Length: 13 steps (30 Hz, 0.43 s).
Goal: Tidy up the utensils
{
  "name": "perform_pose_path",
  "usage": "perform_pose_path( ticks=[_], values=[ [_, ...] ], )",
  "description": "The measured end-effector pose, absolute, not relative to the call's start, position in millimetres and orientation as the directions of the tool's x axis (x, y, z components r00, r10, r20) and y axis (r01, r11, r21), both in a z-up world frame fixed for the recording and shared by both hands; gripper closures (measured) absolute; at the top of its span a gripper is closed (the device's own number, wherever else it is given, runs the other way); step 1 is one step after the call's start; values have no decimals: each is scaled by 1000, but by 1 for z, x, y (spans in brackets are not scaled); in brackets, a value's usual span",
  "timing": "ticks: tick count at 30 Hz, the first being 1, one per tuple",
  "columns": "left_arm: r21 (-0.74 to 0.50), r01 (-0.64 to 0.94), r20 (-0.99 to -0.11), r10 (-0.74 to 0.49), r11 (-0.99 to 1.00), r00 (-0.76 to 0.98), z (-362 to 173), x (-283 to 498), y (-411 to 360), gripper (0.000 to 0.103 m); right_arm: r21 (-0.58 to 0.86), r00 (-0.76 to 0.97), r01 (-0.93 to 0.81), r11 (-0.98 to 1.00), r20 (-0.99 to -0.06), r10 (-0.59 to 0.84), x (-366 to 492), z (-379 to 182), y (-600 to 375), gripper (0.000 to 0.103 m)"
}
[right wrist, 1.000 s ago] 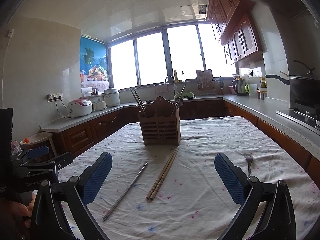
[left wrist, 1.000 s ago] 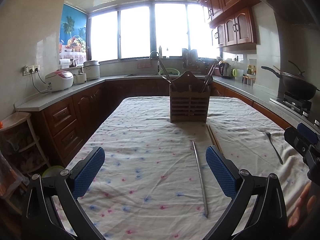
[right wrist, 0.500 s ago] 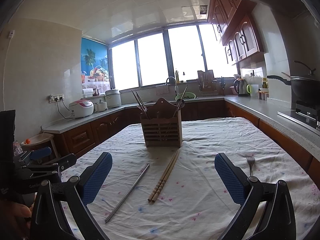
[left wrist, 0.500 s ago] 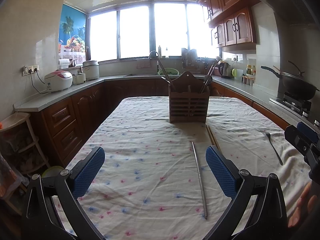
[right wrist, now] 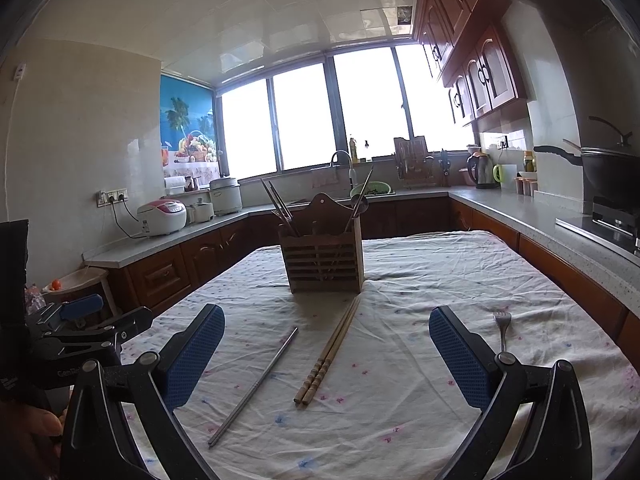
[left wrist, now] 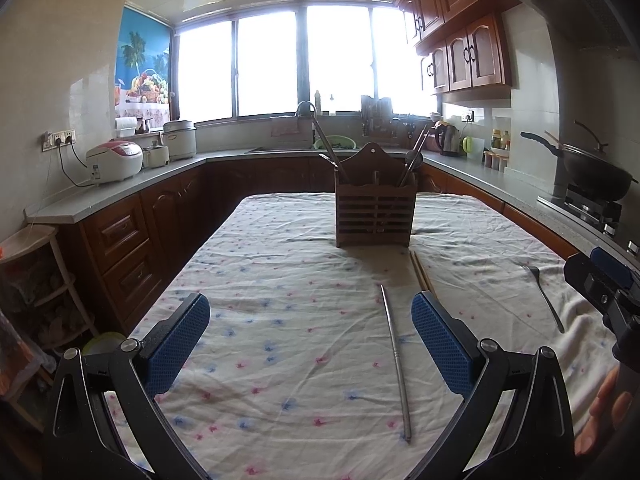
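On the desk (right wrist: 460, 272), draped in a flowered cloth, the wooden utensil holder (right wrist: 325, 258) stood at the middle with a few utensils already upright in it. My left claw (left wrist: 310, 344) and right claw (right wrist: 326, 356) both hung spread and empty above the near end. Between them lay a metal chopstick (right wrist: 256, 384) and paired wooden chopsticks (right wrist: 330, 352), with a fork (right wrist: 502, 330) off right.
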<state>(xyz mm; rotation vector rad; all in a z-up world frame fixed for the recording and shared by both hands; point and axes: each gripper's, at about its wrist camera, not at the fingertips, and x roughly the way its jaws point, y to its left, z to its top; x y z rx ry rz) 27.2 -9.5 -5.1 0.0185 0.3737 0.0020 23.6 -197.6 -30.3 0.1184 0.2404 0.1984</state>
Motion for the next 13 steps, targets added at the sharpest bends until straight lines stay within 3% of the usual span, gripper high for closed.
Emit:
perform_pose_path(
  ticks=[13],
  values=[
    [12, -4, -370, 8, 1000, 929, 1, 37, -9, 0, 143, 945, -178, 974, -252, 210, 37, -31, -200, 0]
  ],
)
